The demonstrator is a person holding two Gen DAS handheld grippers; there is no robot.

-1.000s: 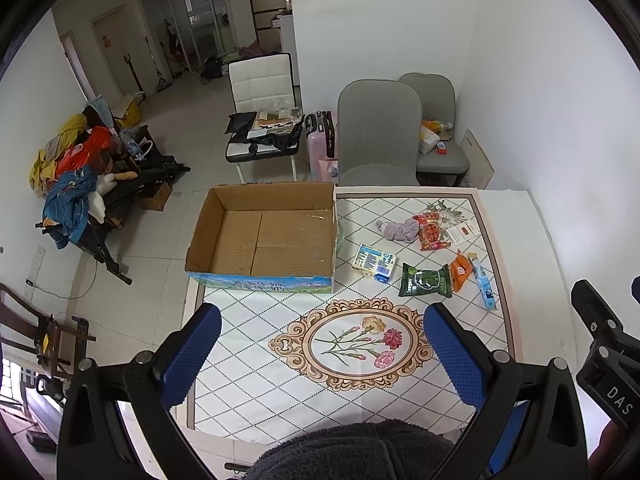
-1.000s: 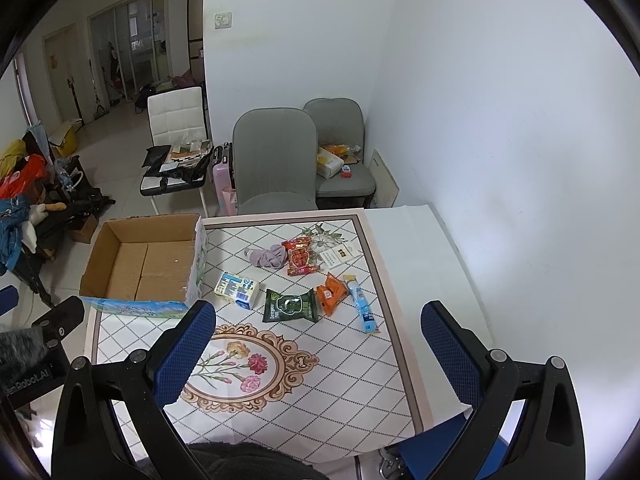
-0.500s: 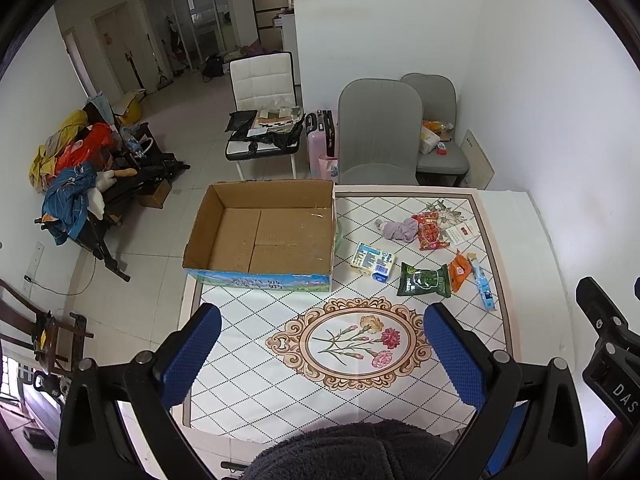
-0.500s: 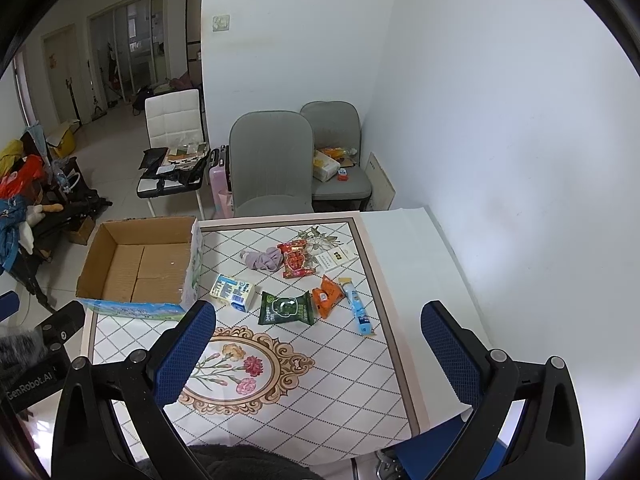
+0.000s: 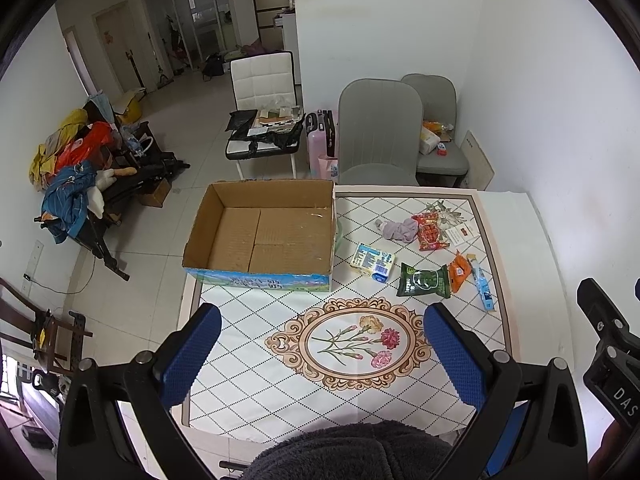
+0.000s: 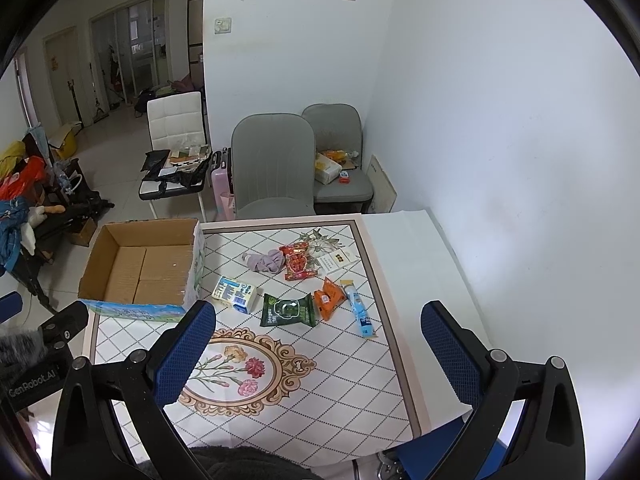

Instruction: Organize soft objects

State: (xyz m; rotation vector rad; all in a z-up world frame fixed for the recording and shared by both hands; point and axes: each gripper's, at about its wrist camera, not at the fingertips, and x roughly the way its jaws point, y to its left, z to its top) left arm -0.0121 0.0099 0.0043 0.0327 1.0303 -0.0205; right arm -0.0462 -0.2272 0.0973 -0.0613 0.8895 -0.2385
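Left wrist view: we see a dark fuzzy mass cutting off the bottom edge, and the print on the small packets is too small to read. Compared with a second ago, both cameras sit a little higher and farther back, so the counter (image 5: 516,240) looks smaller, while the items lie where they were. The left hand-held gripper (image 5: 320,354) hangs with its blue pads spread wide, holding nothing, well short of the cardboard box (image 5: 264,236) ahead of it. The right hand-held gripper (image 6: 318,354) is likewise spread and empty. The purple cloth (image 6: 265,261) lies beyond it, well apart, touching the red snack packet (image 6: 298,266), with the green packet (image 6: 287,311) nearer.
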